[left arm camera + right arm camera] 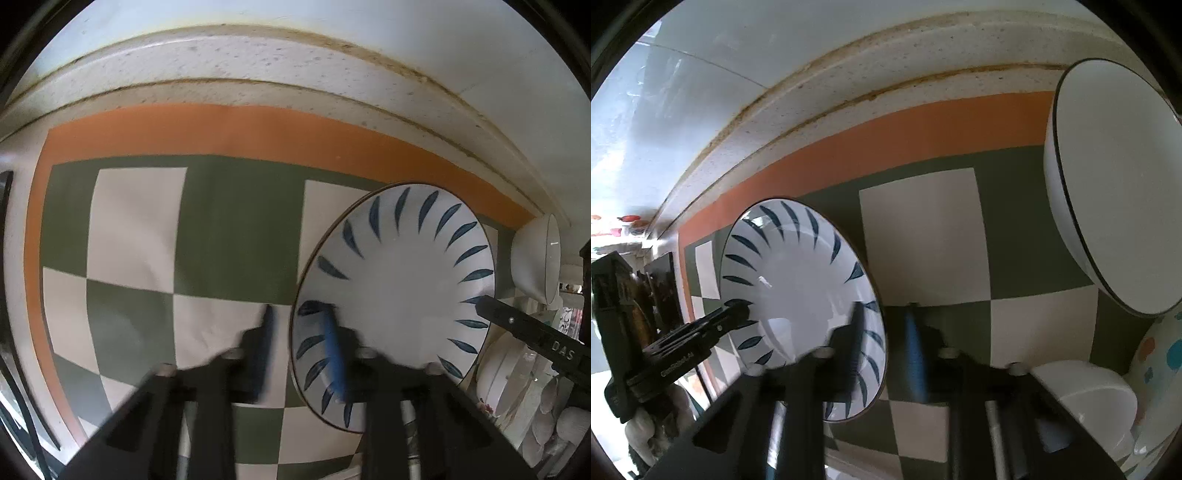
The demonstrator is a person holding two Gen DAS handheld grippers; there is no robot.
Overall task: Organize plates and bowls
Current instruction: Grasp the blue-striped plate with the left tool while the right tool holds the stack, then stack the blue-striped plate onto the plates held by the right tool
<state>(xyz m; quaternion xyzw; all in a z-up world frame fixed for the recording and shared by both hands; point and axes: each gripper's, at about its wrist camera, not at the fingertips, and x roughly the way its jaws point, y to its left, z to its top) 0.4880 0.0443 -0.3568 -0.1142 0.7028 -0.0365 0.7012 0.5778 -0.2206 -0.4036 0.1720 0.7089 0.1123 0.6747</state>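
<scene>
Closest to the left wrist lens, found the left gripper, blurred, its jaws part-way apart. Saw its blue-padded finger lying over the inside of the leaf-patterned plate and the black finger outside on the mat, with the plate's rim running between the two. Could not tell whether either finger pressed on the rim or merely straddled it.

Found much the same at the right gripper: jaws part-way apart, black finger over the plate's inner slope, blue-padded finger beyond the rim above the mat. Could not tell there either whether the rim was pinched. Noted each gripper at an opposite side of the plate, each one's tip visible at the plate's edge in the other's view.

Placed the plate on the checked mat, green and cream squares with an orange border, close to the border at the back. Could not say for sure whether it lay flat or was tipped.

Saw a white bowl with a dark rim line just right of the plate, apart from it, and nearer the right gripper a smaller white bowl beside a dish with coloured spots. Made out more white dishes crowded at the lower right of the left view. Behind the mat, saw a speckled counter edge.
</scene>
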